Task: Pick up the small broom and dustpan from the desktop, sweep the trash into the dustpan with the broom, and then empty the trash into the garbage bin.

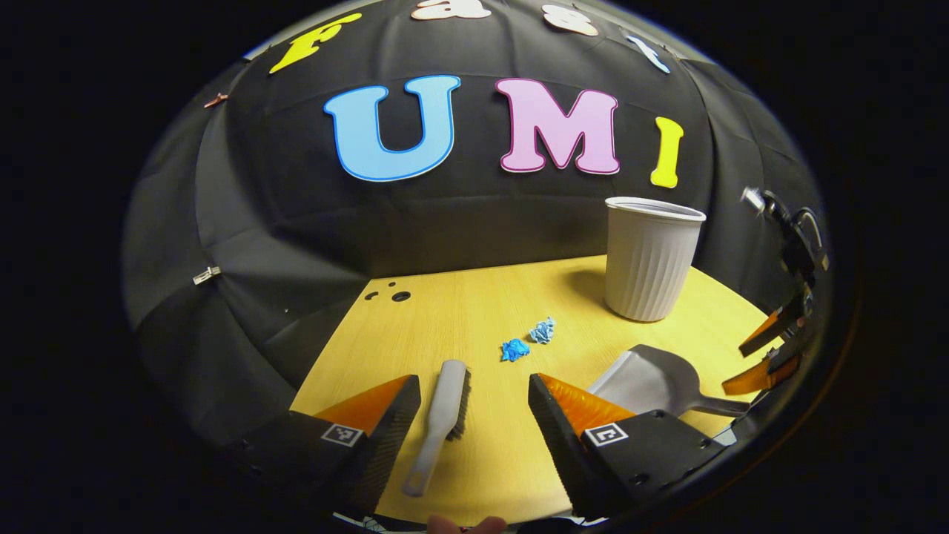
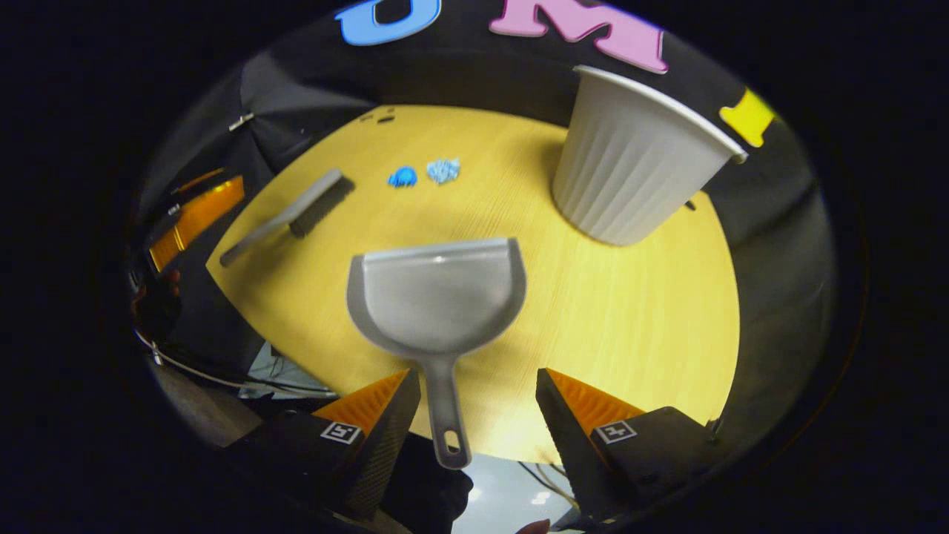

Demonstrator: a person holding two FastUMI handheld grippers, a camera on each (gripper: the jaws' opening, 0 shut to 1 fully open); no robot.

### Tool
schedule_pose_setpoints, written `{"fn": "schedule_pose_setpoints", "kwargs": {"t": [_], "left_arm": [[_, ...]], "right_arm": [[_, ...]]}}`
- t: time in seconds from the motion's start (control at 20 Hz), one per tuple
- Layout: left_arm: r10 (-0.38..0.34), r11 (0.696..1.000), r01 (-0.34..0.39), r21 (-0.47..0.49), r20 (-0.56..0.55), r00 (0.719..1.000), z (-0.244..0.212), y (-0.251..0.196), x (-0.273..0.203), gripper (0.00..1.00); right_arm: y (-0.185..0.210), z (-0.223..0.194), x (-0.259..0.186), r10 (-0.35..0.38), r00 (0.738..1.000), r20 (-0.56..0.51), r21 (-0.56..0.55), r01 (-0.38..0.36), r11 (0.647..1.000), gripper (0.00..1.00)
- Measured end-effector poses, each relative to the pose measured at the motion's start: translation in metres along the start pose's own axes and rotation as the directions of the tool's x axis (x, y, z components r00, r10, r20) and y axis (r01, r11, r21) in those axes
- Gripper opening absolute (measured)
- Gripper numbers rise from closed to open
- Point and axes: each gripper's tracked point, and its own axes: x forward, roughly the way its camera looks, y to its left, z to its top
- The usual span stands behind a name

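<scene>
Lying untouched on the wooden desktop [image 1: 474,311], the small broom [image 1: 439,415] and the grey dustpan [image 2: 437,297] are not yet picked up, so every step of the task looks to be ahead: grasping, sweeping, emptying. The left gripper [image 1: 474,404] hangs with its jaws spread wide around the broom's handle without touching it. The right gripper [image 2: 478,400] is likewise spread, the dustpan's handle lying between its fingers, not pinched. By count: one broom, one dustpan, two crumpled blue scraps of trash [image 1: 528,341] lying just beside each other near the table's middle, and one ribbed white garbage bin [image 1: 651,259] standing upright farther back, apparently empty-handed of any trash so far.
</scene>
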Motion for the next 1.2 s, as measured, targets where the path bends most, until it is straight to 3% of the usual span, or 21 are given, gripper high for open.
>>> {"fn": "schedule_pose_setpoints", "kwargs": {"t": [0.25, 0.6, 0.7, 0.9, 0.95, 1.05, 1.1, 1.15, 1.2], "left_arm": [[0.017, 1.000, -0.017, 0.006, -0.008, 1.000, -0.009, 0.012, -0.005, 0.93], [0.039, 0.999, -0.039, 0.001, -0.044, 0.998, -0.020, 0.028, -0.005, 0.93], [0.034, 0.999, -0.034, 0.008, -0.060, 0.998, -0.024, 0.033, -0.003, 0.93], [-0.005, 0.999, 0.010, 0.036, -0.155, 0.988, -0.036, 0.042, 0.009, 0.93], [-0.014, 0.998, 0.025, 0.050, -0.200, 0.980, -0.042, 0.044, 0.013, 0.93], [-0.059, 0.996, 0.077, 0.054, -0.279, 0.959, -0.051, 0.046, 0.028, 0.93], [-0.090, 0.993, 0.112, 0.047, -0.336, 0.937, -0.059, 0.044, 0.033, 0.93], [-0.119, 0.989, 0.145, 0.035, -0.397, 0.910, -0.070, 0.042, 0.036, 0.93], [-0.129, 0.987, 0.161, 0.029, -0.465, 0.876, -0.087, 0.044, 0.039, 0.93]], "right_arm": [[0.018, -0.016, 0.051, 0.016, 0.989, -0.145, -0.034, -0.021, 0.999, 0.96], [0.025, -0.008, 0.089, -0.025, 0.976, -0.214, -0.099, 0.004, 0.995, 0.90], [0.033, -0.010, 0.094, -0.004, 0.970, -0.245, -0.082, -0.016, 0.997, 0.84], [0.028, -0.011, 0.093, 0.017, 0.964, -0.265, -0.030, -0.025, 0.999, 0.53], [0.029, -0.012, 0.091, 0.016, 0.963, -0.269, -0.040, -0.028, 0.999, 0.43], [0.029, -0.011, 0.095, 0.013, 0.962, -0.271, -0.052, -0.028, 0.998, 0.43], [0.029, -0.009, 0.094, 0.014, 0.963, -0.269, -0.049, -0.028, 0.998, 0.42], [0.030, -0.010, 0.094, 0.014, 0.963, -0.268, -0.047, -0.028, 0.999, 0.31], [0.030, -0.010, 0.095, 0.014, 0.963, -0.267, -0.048, -0.028, 0.998, 0.37]]}}
